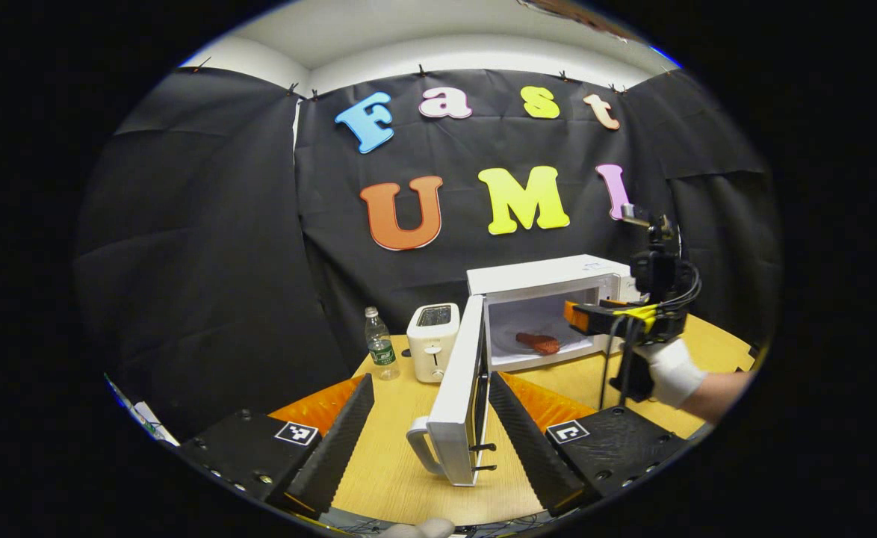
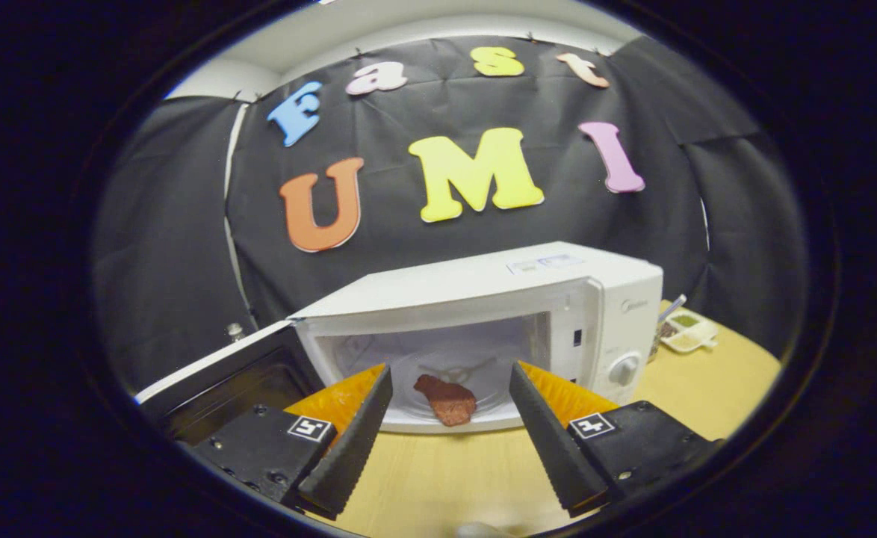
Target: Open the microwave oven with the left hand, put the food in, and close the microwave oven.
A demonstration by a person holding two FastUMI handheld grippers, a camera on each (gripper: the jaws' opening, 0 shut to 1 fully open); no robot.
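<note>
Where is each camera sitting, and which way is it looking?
Left gripper view: rides on the left gripper, looking past its open jaws at the edge of the open door, the microwave behind, and the right gripper held by a gloved hand.
Right gripper view: rides on the right gripper, facing straight into the microwave, its jaws open around the food on the turntable.
Both share the microwave, its open door, the food inside and the wooden table.

The microwave (image 2: 483,291) casing is showing smooth white plastic or painted metal, slightly glossy. The table (image 1: 394,463) is presenting a pale matt wood grain. Gripper fingers (image 2: 352,441) are showing ribbed black pads. The bottle (image 1: 381,344) is looking like clear plastic.
</note>
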